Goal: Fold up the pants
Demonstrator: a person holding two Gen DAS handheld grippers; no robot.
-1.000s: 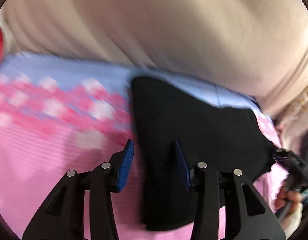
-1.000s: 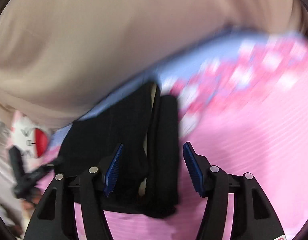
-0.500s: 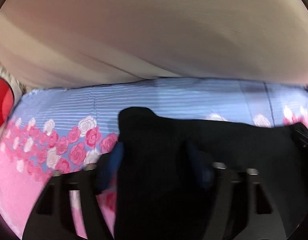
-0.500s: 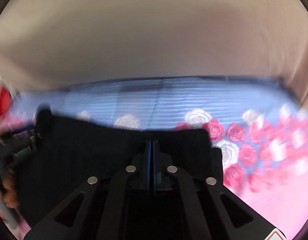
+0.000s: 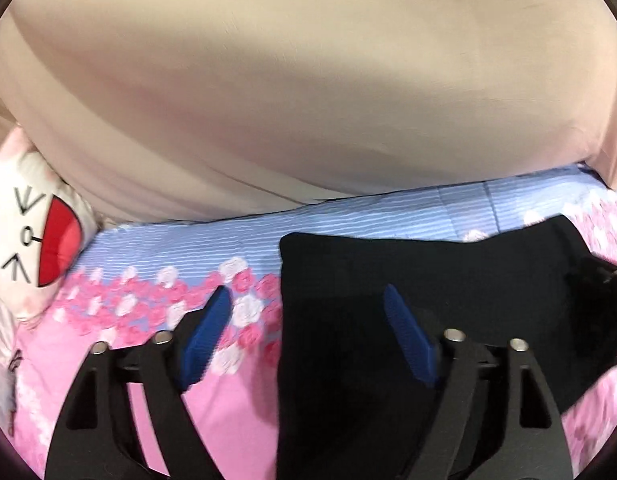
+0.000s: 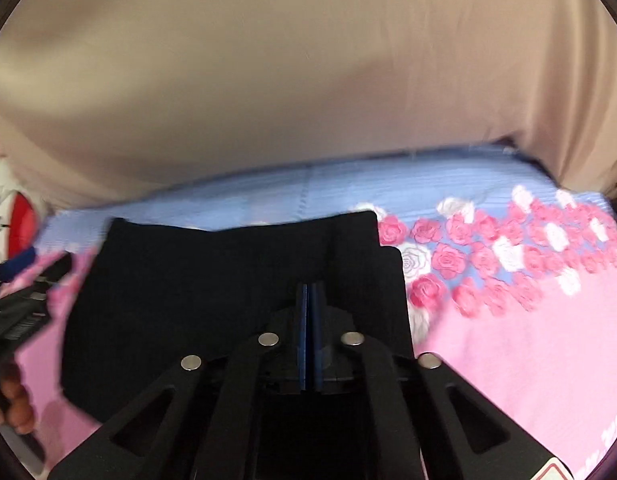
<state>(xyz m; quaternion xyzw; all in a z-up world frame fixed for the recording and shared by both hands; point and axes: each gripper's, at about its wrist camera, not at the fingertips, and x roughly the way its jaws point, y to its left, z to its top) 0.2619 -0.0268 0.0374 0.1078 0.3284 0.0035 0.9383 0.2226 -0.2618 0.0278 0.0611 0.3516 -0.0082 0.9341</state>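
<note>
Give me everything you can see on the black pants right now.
The black pants are plain dark fabric, folded into a compact, roughly rectangular stack lying flat on the floral pink-and-blue bedsheet. Layered edges show at one far corner. The right gripper is shut at the near edge; the open left gripper straddles their left edge.

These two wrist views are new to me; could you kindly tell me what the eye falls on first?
The black pants stand out first, a dark slab lying on the pink and blue rose-print sheet. Next come the blue-padded grippers: the right gripper is shut over the pants' near edge, while the left gripper gapes open at their left edge. A white plush with a red mouth sits far left.
</note>
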